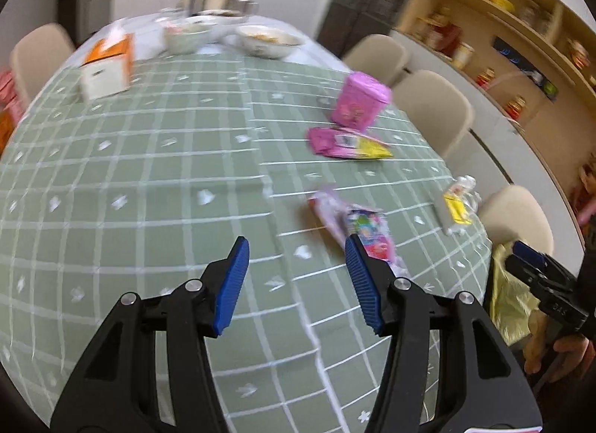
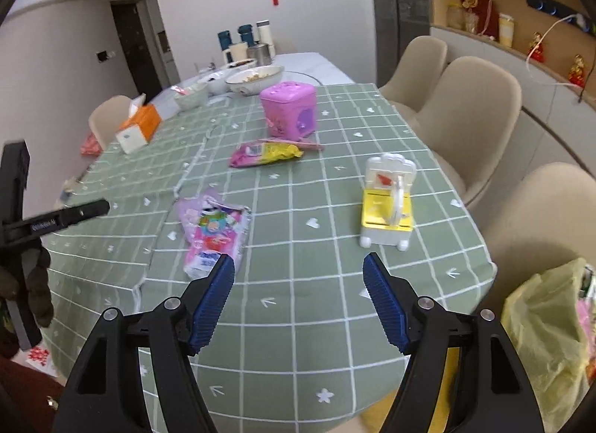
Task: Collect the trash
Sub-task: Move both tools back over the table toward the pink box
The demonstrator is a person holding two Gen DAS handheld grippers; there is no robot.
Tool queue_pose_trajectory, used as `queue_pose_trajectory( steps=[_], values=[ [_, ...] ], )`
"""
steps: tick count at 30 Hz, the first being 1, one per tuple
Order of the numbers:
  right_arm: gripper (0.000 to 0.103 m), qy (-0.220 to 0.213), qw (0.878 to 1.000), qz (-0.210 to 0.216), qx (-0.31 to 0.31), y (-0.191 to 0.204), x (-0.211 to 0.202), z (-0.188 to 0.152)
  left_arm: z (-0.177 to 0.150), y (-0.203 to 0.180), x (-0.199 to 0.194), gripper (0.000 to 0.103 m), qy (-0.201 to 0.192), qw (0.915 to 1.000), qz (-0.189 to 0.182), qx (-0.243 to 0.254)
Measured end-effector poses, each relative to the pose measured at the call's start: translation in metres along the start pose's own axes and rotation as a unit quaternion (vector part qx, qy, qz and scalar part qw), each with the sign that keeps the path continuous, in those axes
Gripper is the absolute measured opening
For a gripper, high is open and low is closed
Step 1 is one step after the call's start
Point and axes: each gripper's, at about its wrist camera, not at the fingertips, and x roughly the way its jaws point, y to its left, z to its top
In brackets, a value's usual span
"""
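Two snack wrappers (image 2: 214,233), two tongs (image 2: 298,269), one bin bag (image 2: 540,325)

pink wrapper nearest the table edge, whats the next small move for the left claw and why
Probably ease the left claw forward and to its right so the pink wrapper sits between its fingers. It is open and empty, the wrapper lies flat just beyond its right finger, and the yellow bag waits off the table edge.
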Motion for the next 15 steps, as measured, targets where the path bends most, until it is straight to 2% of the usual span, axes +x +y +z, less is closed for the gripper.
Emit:
queue_pose_trajectory(
  steps=[4, 8, 12, 15],
  values=[
    [0.068, 0.011, 0.999, -0.027, -0.024, 0.003, 0.001, -0.012, 0.023, -0.025, 0.024, 0.051, -0.003, 0.9952, -0.043, 0.088],
    [0.068, 0.017, 0.999, -0.035, -0.001, -0.001, 0.004, -0.016, 0.061, -0.046, 0.062, 0.051, -0.003, 0.9807, -0.081, 0.178],
    [0.068, 0.034, 0.998, -0.055, 0.018, -0.001, 0.011, -0.025, 0.107, -0.053, 0.119, 0.051, 0.019, 0.973, -0.09, 0.211],
    [0.068, 0.045, 0.995, -0.073, 0.041, -0.004, 0.017, -0.034, 0.135, -0.056, 0.165, 0.051, 0.036, 0.9719, -0.107, 0.207]
  ],
)
